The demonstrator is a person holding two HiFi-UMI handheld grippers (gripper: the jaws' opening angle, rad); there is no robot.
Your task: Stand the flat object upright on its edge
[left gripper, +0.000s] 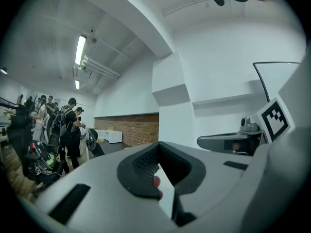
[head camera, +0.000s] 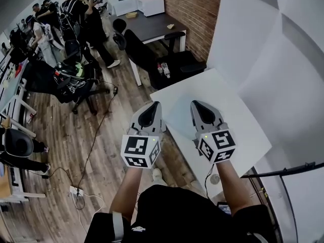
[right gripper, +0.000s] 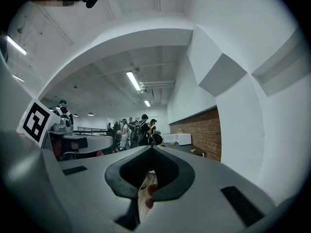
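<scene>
Holding both tools level side by side in the lower middle of the head view, a person stands at the near corner of a plain white rectangular bench (head camera: 238, 120). Left tool (head camera: 153, 105): jaws fully together, nothing gripped; its own view (left gripper: 158, 144) shows the dark pads meeting at the tip with only background through the hollow behind them. Right tool (right gripper: 151, 147): same, jaws pressed shut and empty, tip over the bench's near edge in the head view (head camera: 195, 104). The two tools are near each other, not touching. A black-and-white square-marker cube sits on the back of each (head camera: 140, 151) (head camera: 216, 146). The flat object can't be made out in any view, so its place can't be told. A brown wood-plank floor (head camera: 101, 151) fills the left of the frame, with a white power strip (head camera: 76, 191) at the lower left. Upper middle: a dark-topped desk (head camera: 152, 27) against a red brick wall (head camera: 195, 14), with black office chairs (head camera: 136, 52) beside it. A group of people (head camera: 71, 11) stands at the upper left.
</scene>
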